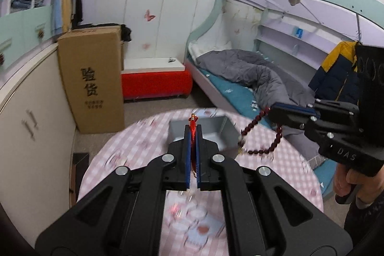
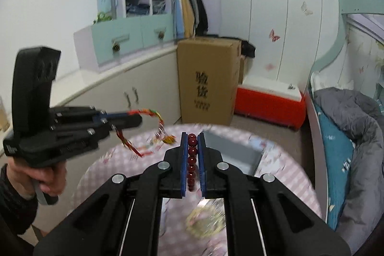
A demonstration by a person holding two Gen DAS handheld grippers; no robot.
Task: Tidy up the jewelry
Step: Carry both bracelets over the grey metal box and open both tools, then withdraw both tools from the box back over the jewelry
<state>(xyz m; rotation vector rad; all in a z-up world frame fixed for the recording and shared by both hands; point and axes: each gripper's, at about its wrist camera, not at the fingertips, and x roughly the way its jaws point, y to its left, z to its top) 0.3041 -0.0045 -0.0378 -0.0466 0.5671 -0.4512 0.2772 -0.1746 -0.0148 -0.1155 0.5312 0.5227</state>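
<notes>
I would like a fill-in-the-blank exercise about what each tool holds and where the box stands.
1. The right tool is shut on a bracelet of dark ____ beads.
2. The left tool is shut on a braided ____ of red and other colours.
3. The open grey box stands on a round table with a pink ____ cloth.

Missing words: red; cord; checked
</notes>
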